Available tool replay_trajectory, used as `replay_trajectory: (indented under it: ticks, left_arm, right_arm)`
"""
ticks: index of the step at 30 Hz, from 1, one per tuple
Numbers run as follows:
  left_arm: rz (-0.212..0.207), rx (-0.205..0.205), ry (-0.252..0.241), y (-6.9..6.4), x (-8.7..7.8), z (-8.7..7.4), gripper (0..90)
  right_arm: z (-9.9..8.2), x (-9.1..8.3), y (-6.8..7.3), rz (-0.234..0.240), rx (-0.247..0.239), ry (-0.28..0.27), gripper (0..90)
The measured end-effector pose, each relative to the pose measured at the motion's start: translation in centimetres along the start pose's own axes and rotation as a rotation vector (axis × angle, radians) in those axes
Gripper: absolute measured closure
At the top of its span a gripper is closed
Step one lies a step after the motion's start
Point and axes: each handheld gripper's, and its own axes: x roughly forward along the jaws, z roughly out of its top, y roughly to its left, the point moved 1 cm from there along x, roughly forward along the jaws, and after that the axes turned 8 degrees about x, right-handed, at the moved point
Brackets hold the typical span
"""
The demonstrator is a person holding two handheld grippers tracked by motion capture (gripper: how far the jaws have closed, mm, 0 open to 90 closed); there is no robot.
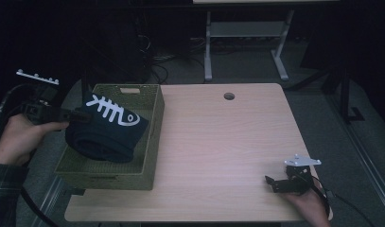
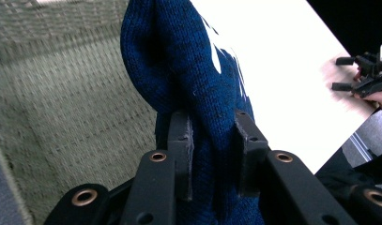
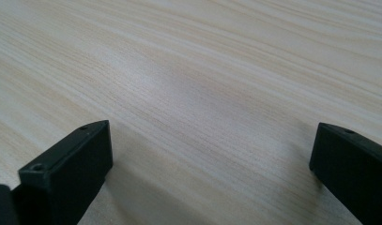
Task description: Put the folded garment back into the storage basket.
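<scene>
One dark blue knitted garment (image 1: 107, 130) with a white fishbone print is the thing I am working with, and there is just the one of it. In the high view it sits left of centre, folded into a thick bundle, hanging partly over and into the single green woven basket (image 1: 152, 142) that stands on the left part of the light wooden table (image 1: 228, 151). The white print faces up toward the top of the bundle.

My left tongs (image 1: 83, 115) come in from the left edge of that view, level with the upper left part of the bundle, and meet its edge there. In the left gripper view the two black jaws rise from the bottom and pinch a fold of the blue knit (image 2: 212, 122) between their pads (image 2: 181, 140), so they stand narrow, clamped on the cloth. The basket's woven wall (image 2: 66, 93) fills the left of that view and the pale tabletop the upper right.

My right tongs (image 1: 271, 182) lie low in the lower right of the high view, well apart from the garment and basket, on the bare table. In the right gripper view its jaws stand wide with nothing between them, only the wood grain (image 3: 202, 93) beneath.
</scene>
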Motion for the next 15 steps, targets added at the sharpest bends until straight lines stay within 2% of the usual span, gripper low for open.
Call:
replay_trajectory:
  ticks: [7, 15]
  left_arm:
    - [0.005, -0.024, 0.012, 0.5, 1.2, -0.8, 72.7]
    - [-0.017, -0.053, 0.019, 1.2, 2.7, -1.7, 72.8]
  right_arm:
    - [0.0, 0.0, 0.0, 0.0, 0.0, 0.0, 0.0]
    - [0.0, 0.0, 0.0, 0.002, -0.001, -0.001, 0.0]
